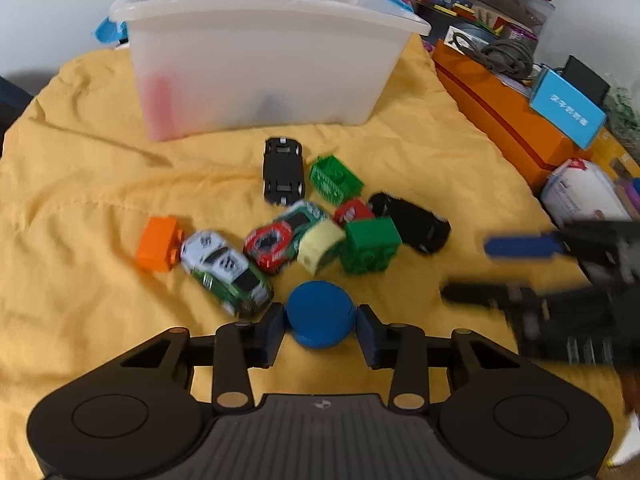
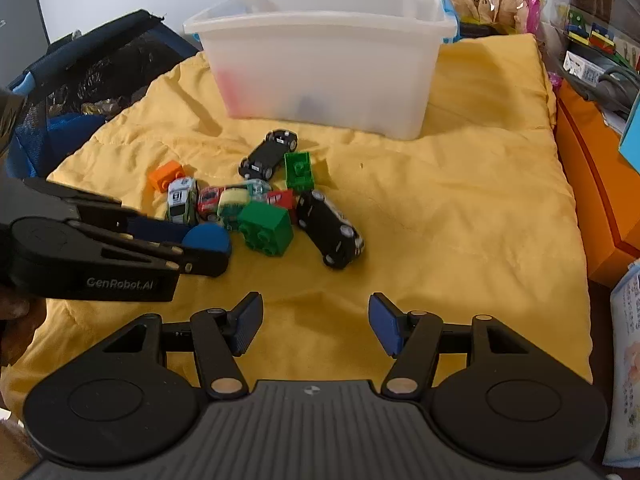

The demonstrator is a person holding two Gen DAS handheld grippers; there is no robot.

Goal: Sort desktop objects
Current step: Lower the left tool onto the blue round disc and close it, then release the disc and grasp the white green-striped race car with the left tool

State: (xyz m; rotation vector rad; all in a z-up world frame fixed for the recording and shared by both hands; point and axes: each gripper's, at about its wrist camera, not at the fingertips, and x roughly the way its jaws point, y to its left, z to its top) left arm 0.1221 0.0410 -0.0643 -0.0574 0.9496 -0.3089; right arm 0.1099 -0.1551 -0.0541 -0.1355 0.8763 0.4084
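Observation:
My left gripper (image 1: 320,322) is shut on a blue disc (image 1: 320,314), just in front of a pile of toys on the yellow cloth (image 1: 80,200). The pile holds toy cars, such as a white-green car (image 1: 224,272) and an upturned black car (image 1: 283,170), and bricks: orange (image 1: 158,244), green (image 1: 370,250) and a green basket piece (image 1: 334,179). In the right wrist view the left gripper (image 2: 200,240) holds the disc (image 2: 208,236) left of the green brick (image 2: 266,228). My right gripper (image 2: 316,328) is open and empty over bare cloth (image 2: 460,220).
A translucent white bin (image 1: 260,60) stands behind the pile, with red and dark shapes inside; it also shows in the right wrist view (image 2: 328,56). An orange box (image 1: 500,112) with clutter lines the right. A dark mesh bag (image 2: 88,72) lies at the left.

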